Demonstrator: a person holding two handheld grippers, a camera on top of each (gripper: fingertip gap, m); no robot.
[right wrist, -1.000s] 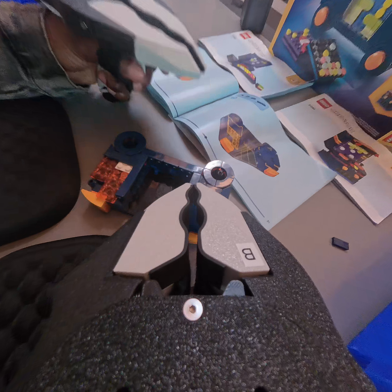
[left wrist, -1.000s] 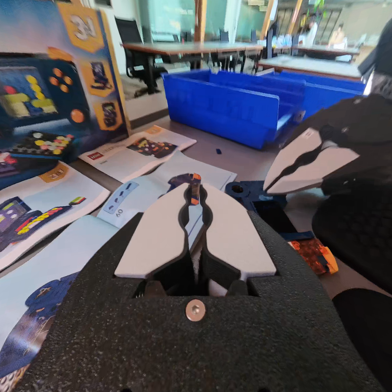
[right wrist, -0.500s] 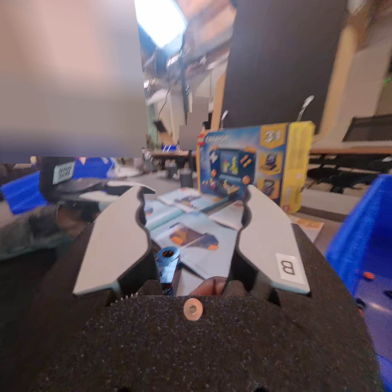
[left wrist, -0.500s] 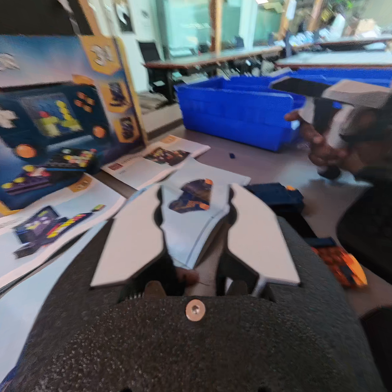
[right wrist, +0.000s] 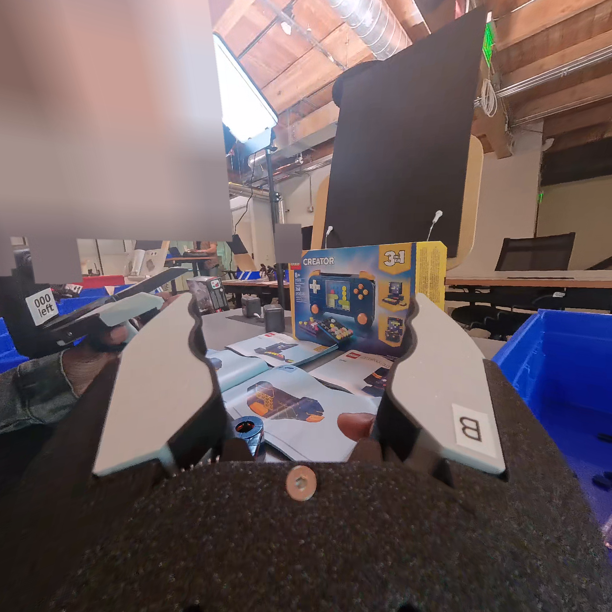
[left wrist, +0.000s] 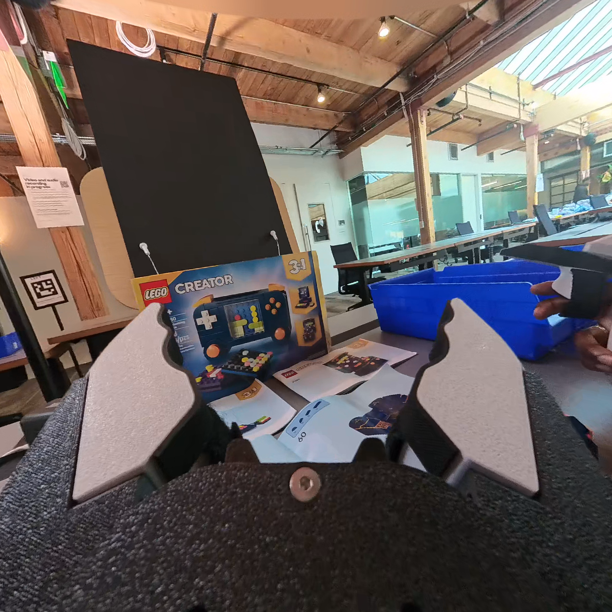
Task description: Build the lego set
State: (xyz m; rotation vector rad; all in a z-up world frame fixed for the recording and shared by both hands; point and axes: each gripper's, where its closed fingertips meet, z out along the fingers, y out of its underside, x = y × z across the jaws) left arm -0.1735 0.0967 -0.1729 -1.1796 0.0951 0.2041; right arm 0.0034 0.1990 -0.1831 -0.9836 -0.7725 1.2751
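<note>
Holding nothing in the left gripper (left wrist: 303, 334), jaws spread wide and raised level above the grey table (left wrist: 559, 374); likewise gaping wide and empty in the right gripper (right wrist: 303, 326).

Showing only in the right wrist view: part of the lego build (right wrist: 248, 430), a dark blue arm ending in a silvery ring with an orange centre, lying low between the spread fingers at the near edge of the open instruction booklet (right wrist: 298, 407); a fingertip (right wrist: 356, 424) peeking beside the right finger; a lit studio lamp (right wrist: 245, 99) on a stand; a small grey box (right wrist: 212, 294) farther back on the table.

Showing only in the left wrist view: a square marker sign (left wrist: 44, 289) on a short post, a white paper notice (left wrist: 49, 197) on a wooden post, and long desks with office chairs (left wrist: 344, 255) beyond glass partitions.

Counting three instruction booklets across both views: one lying open, two closed (left wrist: 344, 364) (left wrist: 255, 410) nearer the box. Standing upright behind them, one lego box (left wrist: 231, 318), and behind that one black panel (left wrist: 178, 165). Sitting right of the booklets, one blue bin (left wrist: 463, 304), with more blue bins (right wrist: 6, 337) at the far left of the right wrist view.

Spanning overhead, a timber ceiling with exposed beams and track lights.
</note>
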